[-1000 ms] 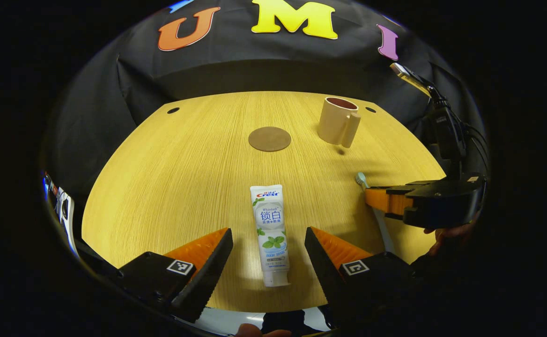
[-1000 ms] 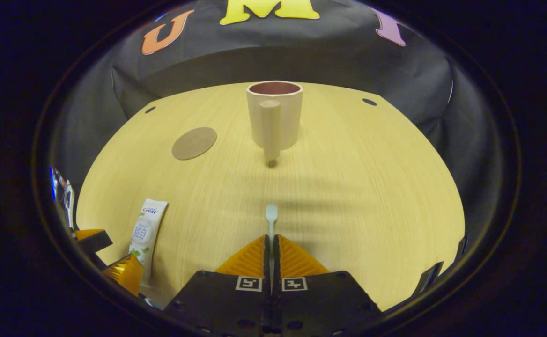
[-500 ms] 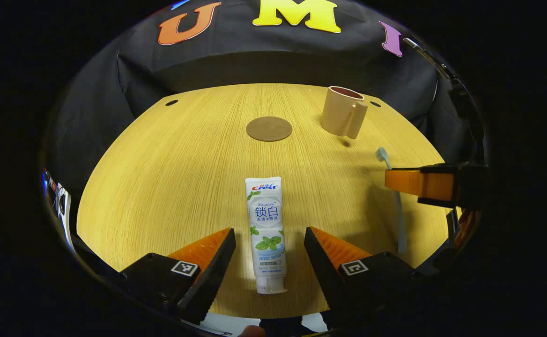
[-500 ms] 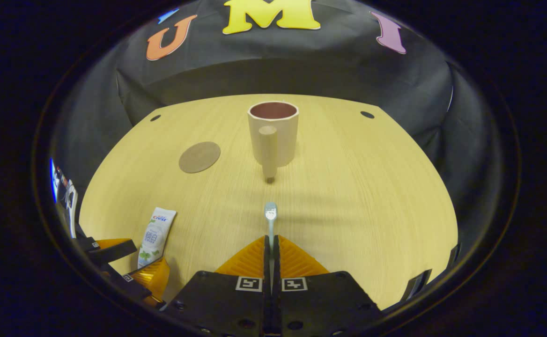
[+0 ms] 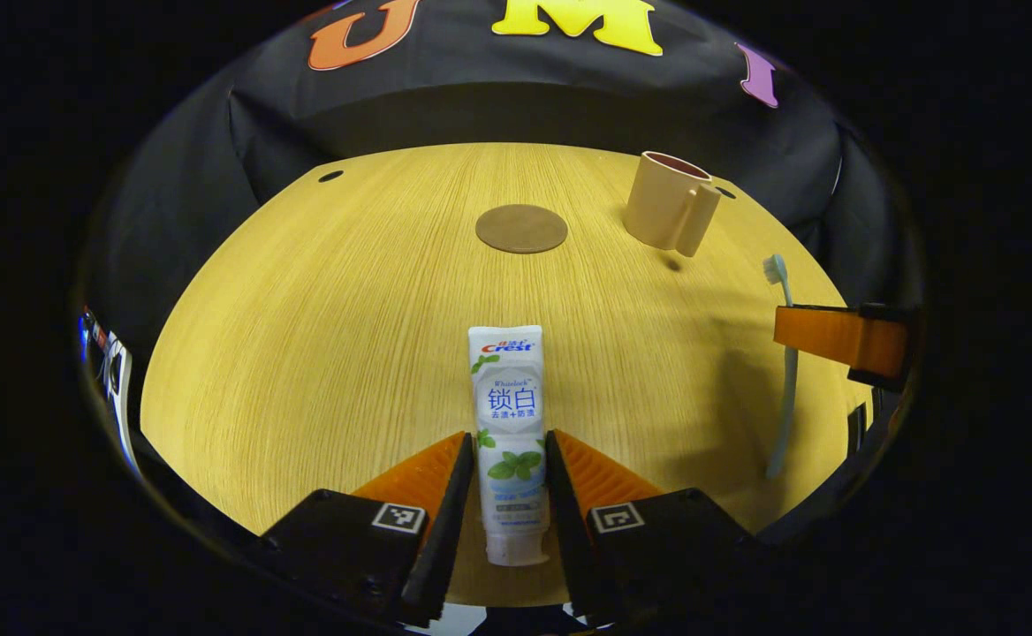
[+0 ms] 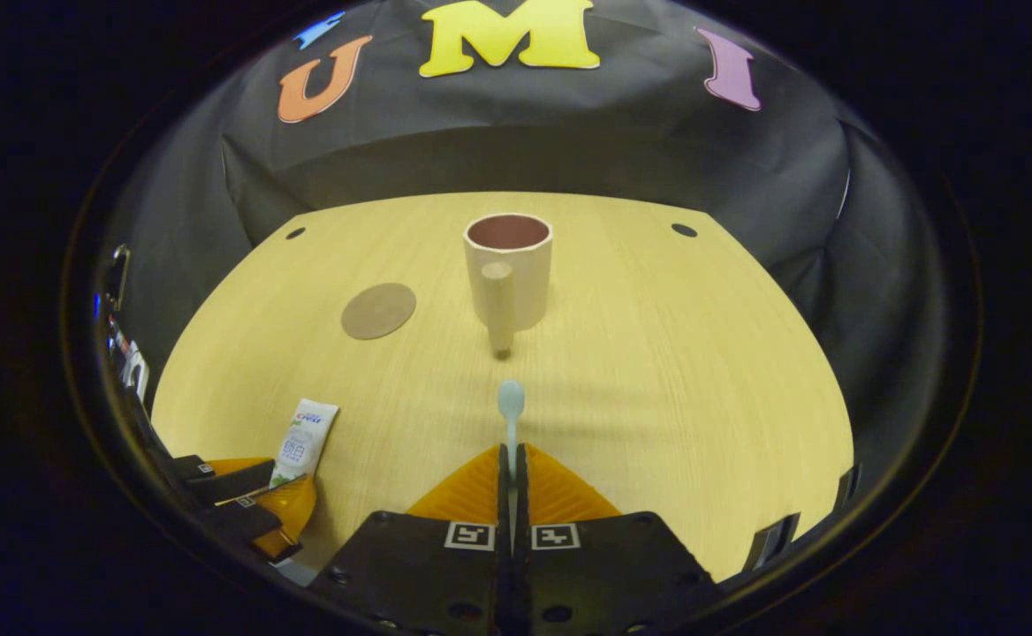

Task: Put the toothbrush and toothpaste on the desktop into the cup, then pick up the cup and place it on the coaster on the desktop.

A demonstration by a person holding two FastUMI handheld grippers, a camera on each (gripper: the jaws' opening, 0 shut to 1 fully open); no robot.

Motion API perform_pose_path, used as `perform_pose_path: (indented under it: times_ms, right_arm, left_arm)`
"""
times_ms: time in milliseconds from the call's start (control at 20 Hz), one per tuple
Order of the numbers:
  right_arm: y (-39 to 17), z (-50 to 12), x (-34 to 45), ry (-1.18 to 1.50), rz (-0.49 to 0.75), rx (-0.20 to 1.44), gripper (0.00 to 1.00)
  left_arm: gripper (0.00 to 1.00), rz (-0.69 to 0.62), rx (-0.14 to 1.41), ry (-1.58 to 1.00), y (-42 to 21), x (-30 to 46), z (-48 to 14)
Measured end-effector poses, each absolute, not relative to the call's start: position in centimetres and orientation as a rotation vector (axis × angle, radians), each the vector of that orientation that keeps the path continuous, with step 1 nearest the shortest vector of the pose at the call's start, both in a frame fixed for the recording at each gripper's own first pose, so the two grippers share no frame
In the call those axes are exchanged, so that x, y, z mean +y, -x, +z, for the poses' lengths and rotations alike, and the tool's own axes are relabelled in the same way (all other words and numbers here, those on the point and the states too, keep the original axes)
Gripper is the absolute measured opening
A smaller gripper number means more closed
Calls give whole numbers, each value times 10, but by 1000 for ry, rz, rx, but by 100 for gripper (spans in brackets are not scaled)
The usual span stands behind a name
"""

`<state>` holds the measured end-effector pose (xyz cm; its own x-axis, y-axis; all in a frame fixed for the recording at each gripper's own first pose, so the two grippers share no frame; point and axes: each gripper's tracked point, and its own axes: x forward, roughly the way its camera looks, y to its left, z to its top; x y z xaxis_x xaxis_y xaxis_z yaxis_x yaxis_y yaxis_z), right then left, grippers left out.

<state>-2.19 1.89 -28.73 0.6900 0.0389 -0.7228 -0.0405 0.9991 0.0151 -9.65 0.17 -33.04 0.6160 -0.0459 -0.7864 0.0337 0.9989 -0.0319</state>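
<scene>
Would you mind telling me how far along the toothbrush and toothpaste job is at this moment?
Nothing is in the cup yet; it stands empty beside the coaster, not on it. In hand: the right tongs are shut on the toothbrush, held off the desktop, and the left tongs have both fingers against the toothpaste, which lies flat. Left: drop both into the cup, then move it onto the coaster.

Open desktop (image 6: 657,371) around cup (image 6: 509,278)

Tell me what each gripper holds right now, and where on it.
The left gripper clamps the toothpaste on its lower half, near the cap. The right gripper pinches the toothbrush along its handle, head pointing forward.
</scene>
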Motion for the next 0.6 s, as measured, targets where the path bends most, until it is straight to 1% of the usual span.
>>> perform_pose_path:
  times_ms: [50,100,150,200,250,300,350,400,450,600]
  right_arm:
    - [22,-283,18,5,49,797,1]
    - [23,-277,18,4,52,786,1]
    - [22,-274,18,0,55,778,4]
    - [22,-269,18,0,56,769,1]
    - [21,-265,17,-1,60,757,4]
    - [21,-259,17,-2,66,748,0]
    - [21,-253,17,-9,72,738,4]
    - [21,-245,18,-16,78,726,4]
    - [20,-237,19,-20,81,714,1]
    - [16,-214,21,-24,96,672,0]
  left_arm:
    - [57,-46,911,15,96,2,-331]
    - [47,-48,915,18,96,2,-331]
    - [46,-50,918,25,96,3,-330]
    - [45,-54,917,36,97,2,-327]
    - [44,-61,911,42,98,1,-324]
    - [41,-70,901,43,98,0,-319]
    - [39,-82,885,44,96,-2,-313]
    - [38,-93,864,45,94,-4,-307]
    - [37,-102,841,45,93,-6,-300]
    - [36,-114,768,51,88,-7,-276]
